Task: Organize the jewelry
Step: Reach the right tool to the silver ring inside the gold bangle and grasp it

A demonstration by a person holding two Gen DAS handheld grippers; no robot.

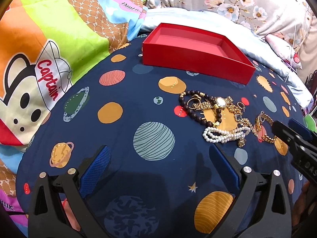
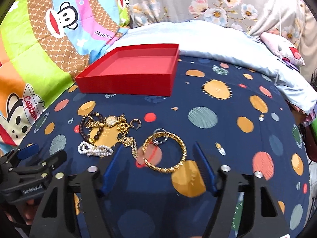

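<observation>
An empty red box (image 1: 195, 43) (image 2: 128, 67) sits on a navy planet-print sheet. In front of it lies a jewelry pile: a dark bead bracelet (image 1: 193, 110) (image 2: 97, 132), a gold watch (image 1: 221, 102) (image 2: 111, 121), a pearl bracelet (image 1: 223, 133) (image 2: 95, 150), gold chains. A gold bangle (image 2: 168, 152) (image 1: 266, 126) with a silver ring (image 2: 160, 136) on its far edge lies apart to the right. My right gripper (image 2: 157, 152) is open, its fingers on either side of the bangle. My left gripper (image 1: 160, 154) is open and empty, left of the pile.
A colourful monkey-print quilt (image 1: 39, 39) lies to the left. A pale blue pillow (image 2: 218, 45) and floral bedding (image 2: 198, 2) lie behind the box. A small loose hoop earring (image 2: 136, 123) lies right of the watch.
</observation>
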